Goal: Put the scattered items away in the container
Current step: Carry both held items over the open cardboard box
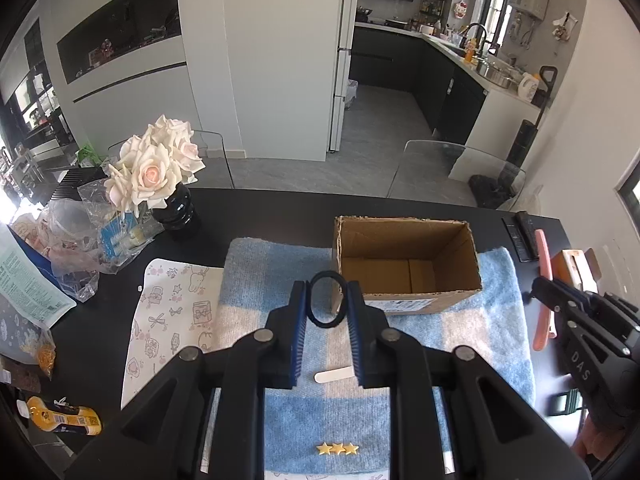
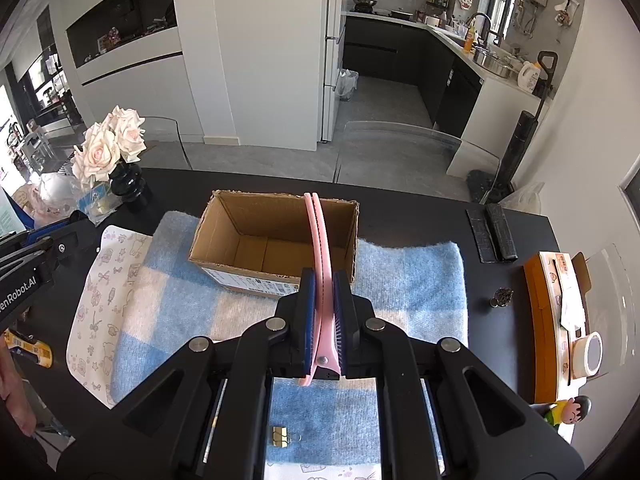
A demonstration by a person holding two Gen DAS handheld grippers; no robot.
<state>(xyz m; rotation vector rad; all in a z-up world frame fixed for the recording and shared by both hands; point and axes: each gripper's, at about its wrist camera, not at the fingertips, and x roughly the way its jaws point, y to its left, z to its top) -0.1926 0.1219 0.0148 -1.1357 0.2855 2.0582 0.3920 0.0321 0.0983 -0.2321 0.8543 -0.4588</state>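
An open cardboard box (image 1: 408, 264) (image 2: 276, 240) stands empty on a blue and white checked towel (image 1: 256, 272) (image 2: 412, 280). My left gripper (image 1: 327, 286) is shut on a black hair tie (image 1: 320, 322), held upright just left of the box's near corner. My right gripper (image 2: 323, 280) is shut on a long pink hair clip (image 2: 318, 240) whose tip reaches over the box's opening; the clip (image 1: 543, 280) also shows at the right in the left wrist view. On the towel lie a white stick (image 1: 332, 376), a yellow three-star clip (image 1: 337, 448) and a gold binder clip (image 2: 282, 436).
A black vase of pale roses (image 1: 156, 168) and crumpled plastic bags (image 1: 80, 236) crowd the table's left. A patterned paper sheet (image 1: 168, 320) lies left of the towel. At the right sit an orange box (image 2: 552, 320), a tape roll (image 2: 590, 354), black remotes (image 2: 492, 236) and a small figurine (image 2: 568, 410).
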